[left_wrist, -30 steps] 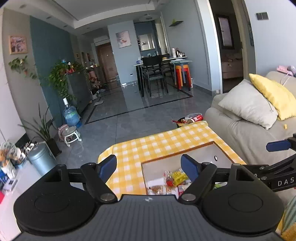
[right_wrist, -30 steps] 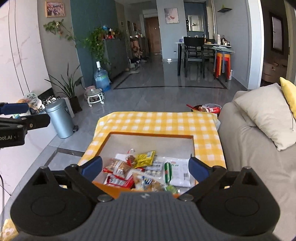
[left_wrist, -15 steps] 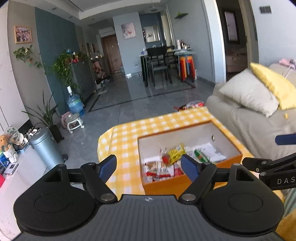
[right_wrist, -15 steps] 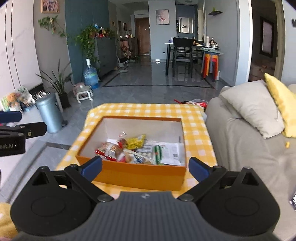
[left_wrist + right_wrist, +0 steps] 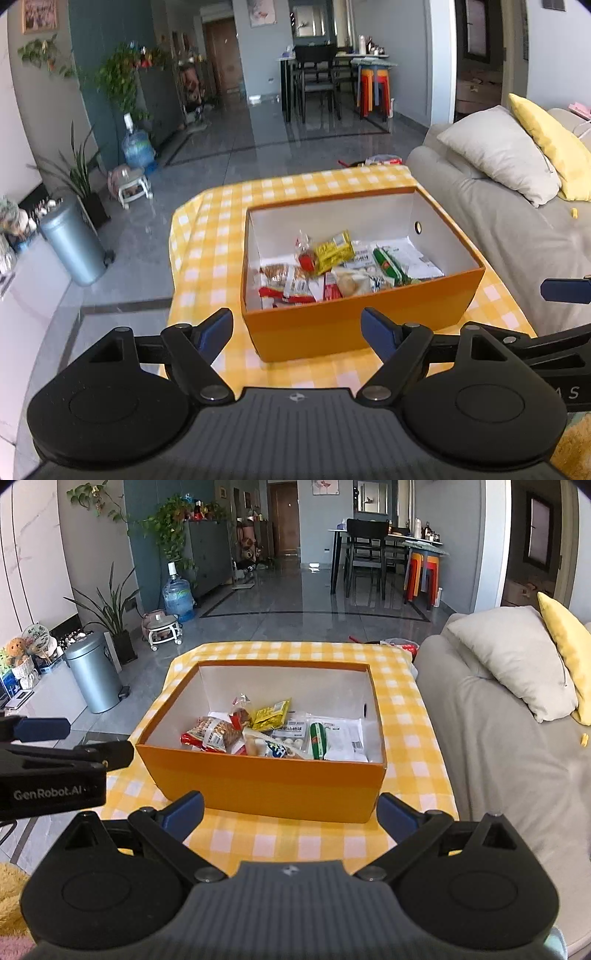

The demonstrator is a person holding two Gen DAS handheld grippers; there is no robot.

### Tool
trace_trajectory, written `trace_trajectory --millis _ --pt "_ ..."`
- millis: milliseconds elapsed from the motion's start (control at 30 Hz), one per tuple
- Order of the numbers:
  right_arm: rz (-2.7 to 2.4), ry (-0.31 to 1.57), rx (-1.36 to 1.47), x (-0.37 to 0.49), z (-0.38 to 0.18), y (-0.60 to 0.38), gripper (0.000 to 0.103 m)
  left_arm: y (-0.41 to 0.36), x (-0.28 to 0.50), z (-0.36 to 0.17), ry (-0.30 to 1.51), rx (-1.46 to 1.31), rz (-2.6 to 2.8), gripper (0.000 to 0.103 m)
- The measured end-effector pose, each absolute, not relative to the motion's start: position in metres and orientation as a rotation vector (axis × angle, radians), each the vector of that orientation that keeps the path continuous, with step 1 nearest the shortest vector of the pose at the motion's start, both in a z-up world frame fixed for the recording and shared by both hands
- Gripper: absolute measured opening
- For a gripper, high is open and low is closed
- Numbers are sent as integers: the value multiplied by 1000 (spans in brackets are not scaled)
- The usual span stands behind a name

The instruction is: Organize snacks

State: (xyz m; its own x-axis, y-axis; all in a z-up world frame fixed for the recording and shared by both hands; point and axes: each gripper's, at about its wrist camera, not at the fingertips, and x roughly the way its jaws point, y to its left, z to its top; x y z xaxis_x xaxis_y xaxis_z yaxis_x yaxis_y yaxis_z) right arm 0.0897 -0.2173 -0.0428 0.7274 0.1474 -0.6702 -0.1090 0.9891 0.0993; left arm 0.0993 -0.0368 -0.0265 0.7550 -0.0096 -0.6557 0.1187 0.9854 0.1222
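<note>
An orange box (image 5: 354, 328) (image 5: 266, 786) with a white inside stands on a table under a yellow checked cloth (image 5: 210, 258) (image 5: 280, 842). Several snack packets (image 5: 332, 266) (image 5: 266, 731) lie piled in it, among them a yellow packet (image 5: 334, 251) (image 5: 271, 712) and a green one (image 5: 391, 266) (image 5: 318, 740). My left gripper (image 5: 297, 334) is open and empty, just short of the box's near wall. My right gripper (image 5: 291, 814) is open too, with nothing in it, at the same near wall. Each gripper shows at the edge of the other's view.
A grey sofa (image 5: 509, 760) with a grey cushion (image 5: 517, 664) and a yellow cushion (image 5: 569, 650) runs along the table's right side. A metal bin (image 5: 94, 675), plants and a water bottle (image 5: 178, 598) stand on the floor to the left. Dining table and stools are far back.
Both grippers have drawn back and dropped lower. The box's orange near wall, hidden a second ago, now fills the space in front of the fingers. Both stay open.
</note>
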Motion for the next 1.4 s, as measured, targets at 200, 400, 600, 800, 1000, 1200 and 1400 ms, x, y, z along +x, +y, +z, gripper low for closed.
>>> trace_trajectory --millis 200,400,600,800,1000,1200,1400 --pt "147 746 72 91 -42 -218 97 -37 99 -28 740 127 -67 93" --pt "151 745 76 90 -42 -218 97 -37 96 -26 740 123 -53 93" --pt "164 730 64 88 -40 -218 97 -35 94 -23 744 112 -46 93" --pt "169 713 65 85 -37 -218 97 -35 94 -21 738 116 -44 93" --pt "171 714 62 84 -38 -217 97 -35 94 -20 745 119 -46 93" --pt "169 714 61 81 -38 -216 97 -36 95 -21 745 117 -46 93" --pt "169 714 59 81 -38 -216 97 -35 95 -21 746 117 -47 93"
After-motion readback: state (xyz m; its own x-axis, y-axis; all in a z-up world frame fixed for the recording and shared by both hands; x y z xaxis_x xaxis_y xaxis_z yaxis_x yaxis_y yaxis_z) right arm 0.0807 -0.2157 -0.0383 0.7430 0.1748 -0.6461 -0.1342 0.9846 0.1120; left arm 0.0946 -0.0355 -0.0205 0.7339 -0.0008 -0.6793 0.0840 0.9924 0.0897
